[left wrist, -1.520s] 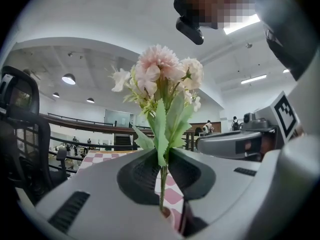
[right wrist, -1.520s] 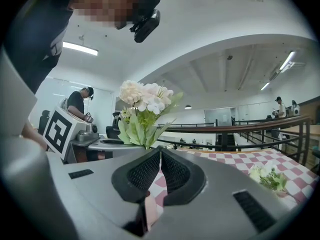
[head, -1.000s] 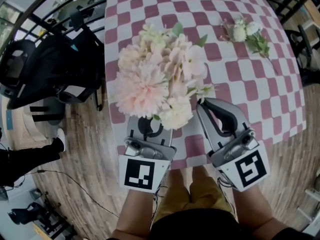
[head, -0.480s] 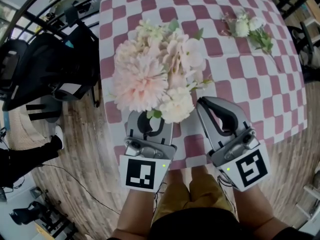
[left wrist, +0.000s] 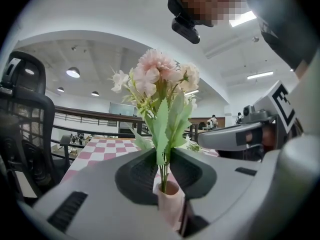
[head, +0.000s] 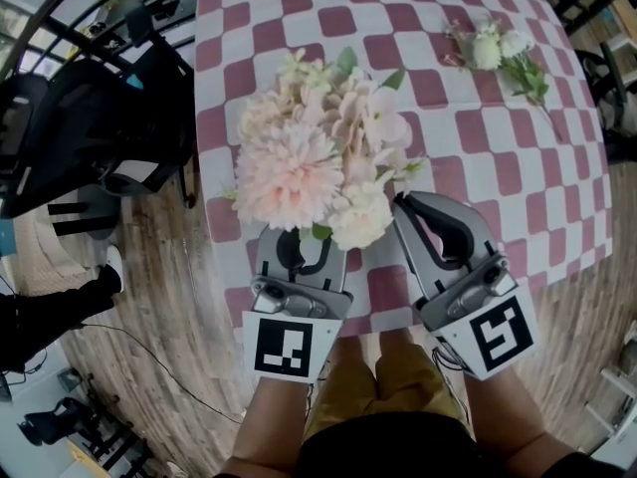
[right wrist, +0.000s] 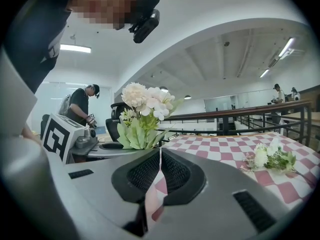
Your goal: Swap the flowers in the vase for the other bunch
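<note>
A large pink and cream bouquet [head: 318,157] stands in a small pink vase [left wrist: 169,201] at the table's near edge. My left gripper [head: 304,242] is around the vase. Its jaws are opening, and a dark gap shows at the vase's right side in the left gripper view. The blooms hide its fingertips from above. My right gripper [head: 403,205] hangs shut and empty just right of the bouquet [right wrist: 145,109]. The other bunch [head: 503,56], white blooms with green leaves, lies flat on the cloth at the far right [right wrist: 270,156].
The table [head: 478,167] wears a red and white checked cloth. A black office chair [head: 90,118] stands close at the left, on a wooden floor with a cable. A dark railing [right wrist: 240,116] runs behind the table. A person [right wrist: 82,106] stands far behind.
The bouquet and the left gripper have sunk a little towards the table's near edge. The right gripper has stayed beside them, still shut.
</note>
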